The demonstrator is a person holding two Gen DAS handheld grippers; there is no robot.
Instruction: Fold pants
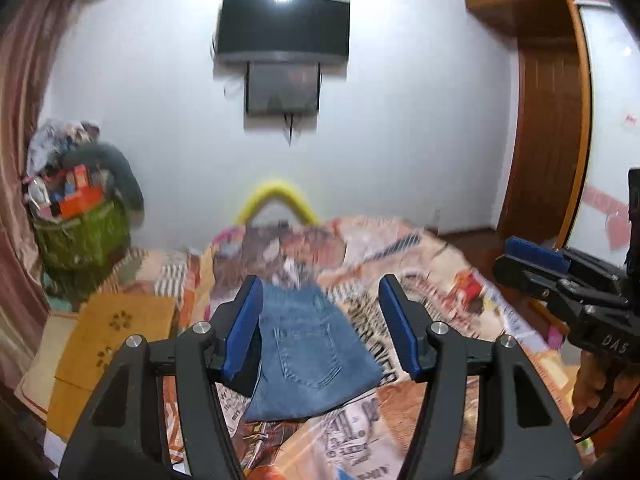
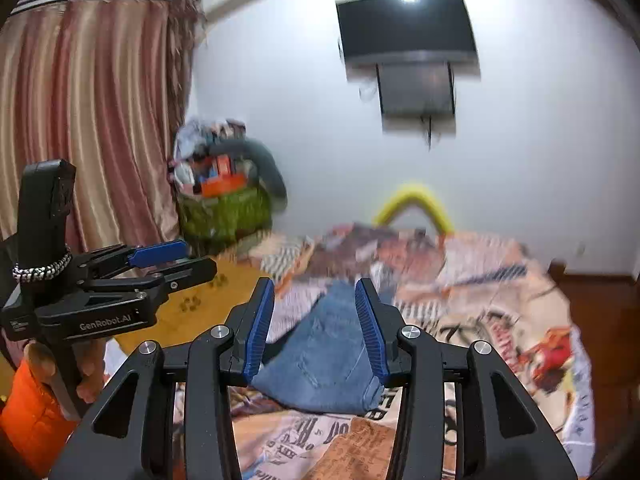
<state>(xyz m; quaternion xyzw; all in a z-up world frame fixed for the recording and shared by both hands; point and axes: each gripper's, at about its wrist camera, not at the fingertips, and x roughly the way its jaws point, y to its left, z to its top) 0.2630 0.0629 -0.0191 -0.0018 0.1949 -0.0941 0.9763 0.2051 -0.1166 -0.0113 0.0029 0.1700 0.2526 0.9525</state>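
Observation:
The blue jeans (image 1: 312,352) lie folded into a compact wedge on the patterned bedspread (image 1: 440,280), back pocket facing up. My left gripper (image 1: 320,284) hovers above and short of them, open, its blue pads wide apart with nothing gripped. In the right wrist view the same jeans (image 2: 320,360) show between and beyond the pads of my right gripper (image 2: 314,284), which is open and off the cloth. Each gripper appears in the other's view: the right gripper (image 1: 506,256) at the far right, the left gripper (image 2: 198,256) at the left, held by a hand with an orange sleeve (image 2: 32,412).
A green basket (image 1: 80,236) piled with clutter stands left of the bed by the striped curtain (image 2: 80,120). A yellow-brown board (image 1: 120,332) lies at the bed's left side. A dark screen (image 1: 284,24) hangs on the white wall, and a wooden wardrobe (image 1: 552,120) stands to the right.

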